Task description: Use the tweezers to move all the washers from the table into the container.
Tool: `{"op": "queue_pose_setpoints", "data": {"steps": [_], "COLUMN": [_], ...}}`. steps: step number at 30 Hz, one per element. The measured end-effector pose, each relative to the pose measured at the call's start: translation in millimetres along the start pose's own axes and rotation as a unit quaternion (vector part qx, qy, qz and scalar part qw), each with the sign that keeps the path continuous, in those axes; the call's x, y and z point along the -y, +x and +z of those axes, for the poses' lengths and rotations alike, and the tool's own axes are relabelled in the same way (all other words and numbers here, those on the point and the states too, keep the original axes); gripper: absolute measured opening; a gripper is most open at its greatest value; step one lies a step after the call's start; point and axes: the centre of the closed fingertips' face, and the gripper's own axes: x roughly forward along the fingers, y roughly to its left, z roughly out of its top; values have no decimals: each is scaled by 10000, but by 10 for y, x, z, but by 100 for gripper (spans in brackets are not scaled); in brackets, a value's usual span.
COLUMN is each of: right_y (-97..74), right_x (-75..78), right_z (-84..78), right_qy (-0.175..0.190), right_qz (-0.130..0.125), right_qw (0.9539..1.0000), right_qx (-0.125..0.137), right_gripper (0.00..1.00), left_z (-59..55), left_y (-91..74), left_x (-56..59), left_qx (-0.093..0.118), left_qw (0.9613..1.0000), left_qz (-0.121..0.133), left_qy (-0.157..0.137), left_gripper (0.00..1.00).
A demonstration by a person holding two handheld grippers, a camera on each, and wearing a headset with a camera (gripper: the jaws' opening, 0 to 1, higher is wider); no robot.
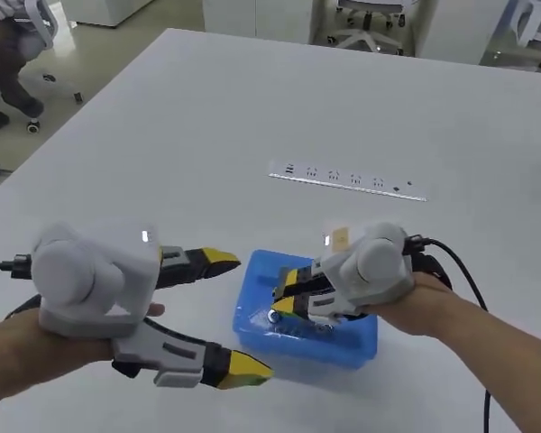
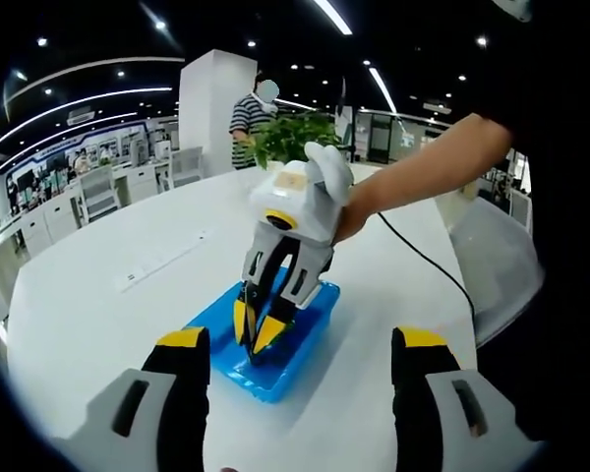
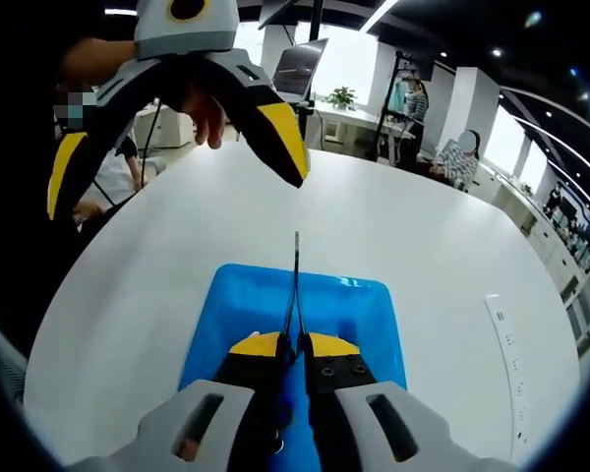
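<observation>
A blue container [image 1: 343, 347] rests on the white table [image 1: 252, 117] near its front edge. My right gripper [image 1: 284, 302] hovers low over it, shut on thin dark tweezers [image 3: 296, 285]. Their closed tips point past the far rim, and I see nothing between them. A few small shiny bits [image 1: 273, 316] glint inside the container; too small to name. Just left of the container, my left gripper [image 1: 234, 313] stands open with nothing between its jaws. In the left gripper view the right gripper [image 2: 259, 334] points down into the container [image 2: 305, 334]. The right gripper view has the left gripper [image 3: 177, 147] open above the container [image 3: 354, 315].
A white power strip [image 1: 347, 179] lies flat beyond the container, toward the table's middle. A black cable [image 1: 460, 271] trails from the right gripper toward me. Office chairs [image 1: 361, 27] stand past the far edge, and a seated person [image 1: 9, 54] is off the left corner.
</observation>
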Motion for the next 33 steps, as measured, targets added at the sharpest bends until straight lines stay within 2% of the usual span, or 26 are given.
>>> {"op": "queue_pose_setpoints", "data": {"steps": [4,9,13,21,24,27,33], "right_y": [-2,1,-2,3,2,2,4], "right_x": [5,2,-2,-6,-7,-9,-12], "right_z": [0,3,4,6,2,1,1], "right_qy": [25,4,-12,-68,-83,-89,-122], "right_qz": [8,17,23,39,39,42,50], "right_qw": [10000,10000,10000,10000,10000,9999,9999], "right_qx": [17,19,8,-9,-14,-17,-33], "right_gripper": [9,9,9,9,9,9,9], "left_z": [3,10,28,75,73,99,130], "left_y": [18,50,88,177,225,271,355], "left_x": [-38,-143,-184,-276,-328,-343,-349], "left_qx": [-58,-101,-131,-180,-277,-298,-430], "left_qw": [10000,9998,9994,9981,9968,9959,9934], "left_qz": [-44,-68,-157,-265,-247,-292,-320], "left_qy": [53,163,262,525,701,801,1011], "left_gripper": [73,61,58,41,38,29,22]}}
